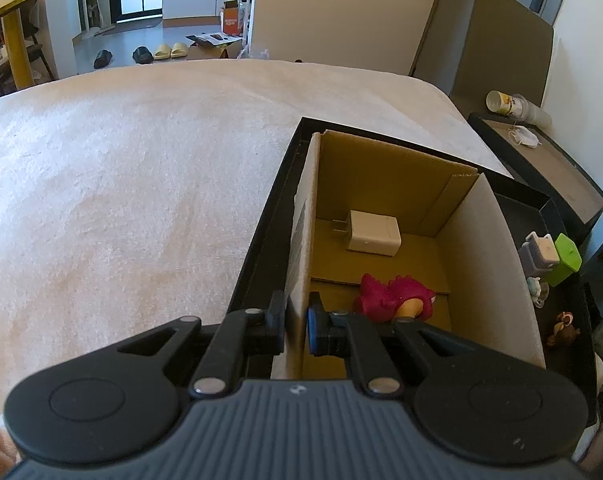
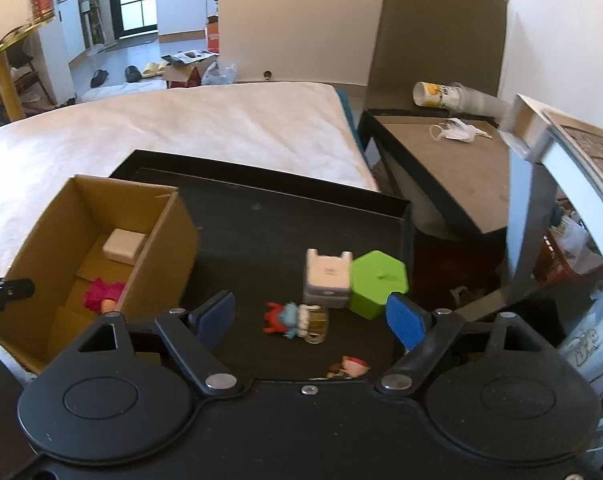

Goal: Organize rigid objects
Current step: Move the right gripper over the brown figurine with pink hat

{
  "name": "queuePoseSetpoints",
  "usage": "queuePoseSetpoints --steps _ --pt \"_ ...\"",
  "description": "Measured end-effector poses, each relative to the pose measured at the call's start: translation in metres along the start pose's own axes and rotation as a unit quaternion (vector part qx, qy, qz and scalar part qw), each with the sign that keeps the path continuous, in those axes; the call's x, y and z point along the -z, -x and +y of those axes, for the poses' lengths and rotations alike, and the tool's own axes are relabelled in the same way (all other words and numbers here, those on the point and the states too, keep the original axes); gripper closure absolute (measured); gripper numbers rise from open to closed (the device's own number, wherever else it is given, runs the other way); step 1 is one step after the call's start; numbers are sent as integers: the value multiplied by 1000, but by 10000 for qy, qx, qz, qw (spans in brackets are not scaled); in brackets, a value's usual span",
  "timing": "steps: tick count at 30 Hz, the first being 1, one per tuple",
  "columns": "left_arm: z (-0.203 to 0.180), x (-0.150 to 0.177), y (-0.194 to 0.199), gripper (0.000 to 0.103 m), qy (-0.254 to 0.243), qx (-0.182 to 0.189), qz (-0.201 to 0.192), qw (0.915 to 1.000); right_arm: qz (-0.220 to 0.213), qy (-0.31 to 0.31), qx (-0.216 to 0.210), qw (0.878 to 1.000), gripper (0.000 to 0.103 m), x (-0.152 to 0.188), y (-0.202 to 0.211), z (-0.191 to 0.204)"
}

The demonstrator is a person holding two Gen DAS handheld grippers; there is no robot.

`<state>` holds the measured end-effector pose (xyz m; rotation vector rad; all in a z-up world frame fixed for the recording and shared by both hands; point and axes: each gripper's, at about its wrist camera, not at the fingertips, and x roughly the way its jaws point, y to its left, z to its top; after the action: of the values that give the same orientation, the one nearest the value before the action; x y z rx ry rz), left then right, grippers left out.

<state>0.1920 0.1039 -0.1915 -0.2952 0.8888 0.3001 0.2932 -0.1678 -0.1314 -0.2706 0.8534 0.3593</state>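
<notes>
We see our right gripper (image 2: 311, 320) with its blue fingers wide apart over a black tray (image 2: 261, 216). Between them lies a small red and blue toy (image 2: 295, 320). Behind it stand a white block (image 2: 327, 278) and a green box (image 2: 377, 282), touching. A cardboard box (image 2: 157, 264) on the left holds a white charger (image 2: 123, 245) and a pink toy (image 2: 101, 298).

Brown cardboard box (image 2: 157, 248) holds white charger (image 1: 373, 233) and magenta toy (image 1: 393, 294). Black tray (image 2: 285, 216) with lime-green hexagon box (image 2: 377, 282), white-grey block (image 2: 327, 278); cream blanket (image 1: 141, 168) left.
</notes>
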Motion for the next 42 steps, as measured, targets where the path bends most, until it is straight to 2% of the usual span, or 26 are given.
queuePoseSetpoints --steps 4,10,15,19,30,37,42 --pt "-2 0 -1 94 -45 -43 -5 10000 92 -160 40 9998 20 0 -3 -18" --pt "-5 1 0 94 -136 -107 -17 9998 259 -879 -9 9958 21 0 -15 -52" --pt "-7 1 -1 95 -183 -181 -20 9997 398 -1151 -77 9925 34 5 -25 -63" --pt "-8 1 -1 95 -185 -209 -17 9996 741 -1327 -255 9880 40 11 -42 -70" --pt "-5 1 0 95 -162 -167 -12 9997 1440 -1511 -505 9767 44 24 -78 -69" --pt "-4 1 -1 95 -127 -129 -13 9998 1623 -1271 -485 9773 46 27 -91 -58" --pt "-4 1 -1 94 -117 -105 -18 9999 1821 -1151 -404 9757 54 29 -103 -54"
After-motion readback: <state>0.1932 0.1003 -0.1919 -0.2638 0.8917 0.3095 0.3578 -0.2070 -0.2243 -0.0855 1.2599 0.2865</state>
